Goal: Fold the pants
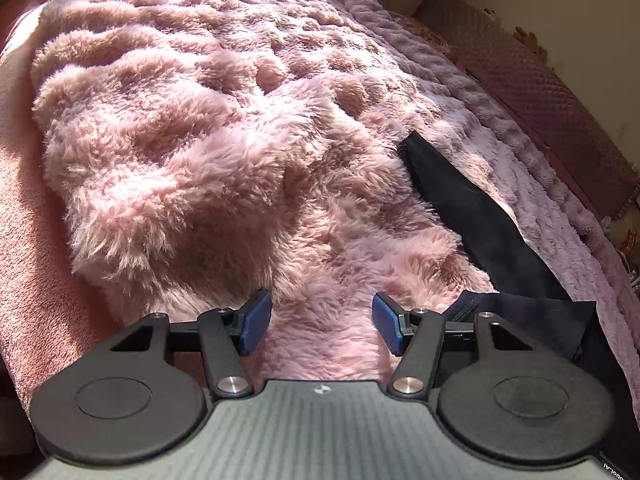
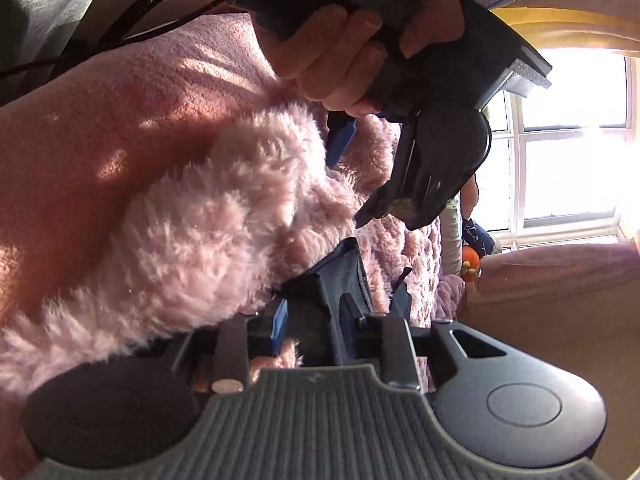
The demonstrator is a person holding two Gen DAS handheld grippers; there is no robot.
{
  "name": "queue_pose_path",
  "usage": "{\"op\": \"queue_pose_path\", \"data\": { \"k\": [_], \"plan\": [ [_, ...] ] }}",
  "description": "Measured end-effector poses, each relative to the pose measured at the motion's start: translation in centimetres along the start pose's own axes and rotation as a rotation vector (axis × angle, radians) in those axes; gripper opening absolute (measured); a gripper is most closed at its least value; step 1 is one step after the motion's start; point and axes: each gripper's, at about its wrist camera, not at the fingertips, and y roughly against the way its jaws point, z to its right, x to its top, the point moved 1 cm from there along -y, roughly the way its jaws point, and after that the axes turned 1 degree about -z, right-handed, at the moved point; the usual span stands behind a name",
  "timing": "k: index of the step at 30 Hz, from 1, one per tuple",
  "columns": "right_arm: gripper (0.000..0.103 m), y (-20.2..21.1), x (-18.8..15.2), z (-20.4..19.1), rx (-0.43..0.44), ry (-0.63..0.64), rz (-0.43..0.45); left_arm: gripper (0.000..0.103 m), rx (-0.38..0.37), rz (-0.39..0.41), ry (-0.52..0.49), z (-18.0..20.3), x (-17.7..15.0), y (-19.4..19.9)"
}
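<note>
Gripping a fold of the dark navy fabric pants (image 2: 344, 280) in our right gripper (image 2: 320, 320), jaws clamped, we hold the left gripper (image 1: 318, 320) apart above the fluffy pink blanket (image 1: 200, 140); next, seize the other edge.

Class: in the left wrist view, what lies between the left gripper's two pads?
Only pink fur blanket. The left gripper stands open over it; the dark pants lie off to its right. The left wrist view shows this.

Most of the dark pants (image 1: 476, 216) hidden behind the left tool (image 1: 318, 330), cut off at the right edge.
</note>
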Motion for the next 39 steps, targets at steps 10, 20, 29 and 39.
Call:
{"op": "queue_pose_path", "data": {
  "k": [10,20,29,39],
  "plan": [
    [0.030,1.1,-0.3,-1.0,-0.033,0.077,-0.031,0.068,-0.050,-0.013,0.066,-1.2,0.3,0.3],
    [0.026,-0.3,-0.8,-1.8,-0.134,0.110,-0.031,0.068,-0.053,-0.017,0.042,-1.4,-0.1,0.3],
    [0.000,-0.6,-2.3,6.9,-0.196,-0.261,0.006,0.067,-0.211,0.110,0.009,-0.5,0.9,2.7],
    [0.000,1.1,-9.0,22.1,0.063,-0.642,0.122,0.072,-0.501,0.303,-0.387,6.7,0.3,5.8]
  ]
}}
